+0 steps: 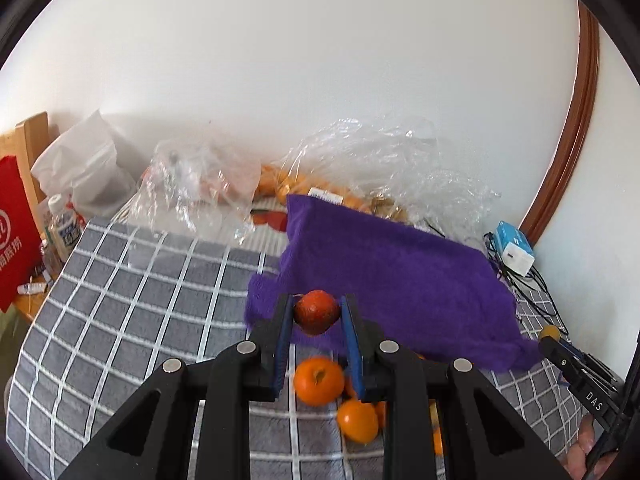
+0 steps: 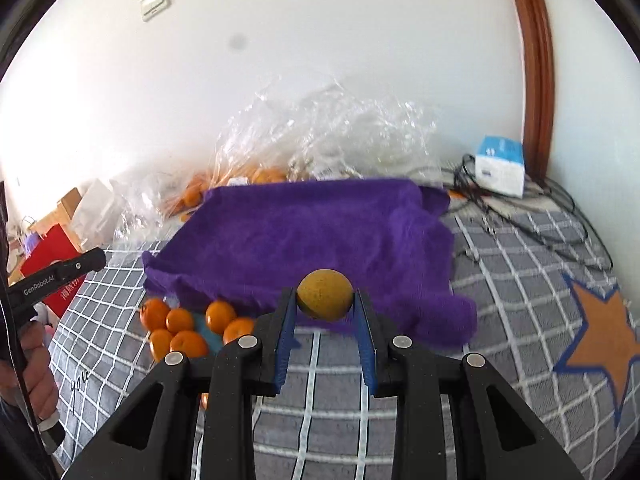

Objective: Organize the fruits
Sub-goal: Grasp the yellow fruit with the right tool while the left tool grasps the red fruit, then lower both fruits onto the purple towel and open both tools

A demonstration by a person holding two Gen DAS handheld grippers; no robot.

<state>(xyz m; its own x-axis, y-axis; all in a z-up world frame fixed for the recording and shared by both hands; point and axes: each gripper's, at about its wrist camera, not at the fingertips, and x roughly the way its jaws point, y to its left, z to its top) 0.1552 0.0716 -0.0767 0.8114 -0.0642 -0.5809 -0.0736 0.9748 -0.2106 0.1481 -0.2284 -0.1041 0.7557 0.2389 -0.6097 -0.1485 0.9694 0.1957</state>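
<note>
left claw (image 1: 317,314) squeezing a red fruit (image 1: 316,312), right claw (image 2: 325,300) squeezing a yellow fruit (image 2: 325,294). both held up just in front of the purple towel (image 2: 304,232), straight ahead. pile of oranges (image 2: 180,328) down low, nearer the left claw.

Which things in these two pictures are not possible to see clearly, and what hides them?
- Left wrist view: some oranges on the bed are partly hidden behind the left gripper.
- Both views: fruit in the plastic bags is blurred by crinkled film.
- Right wrist view: whatever is under the purple towel is hidden.
- Left wrist view: the red bag is cut off by the edge.
</note>
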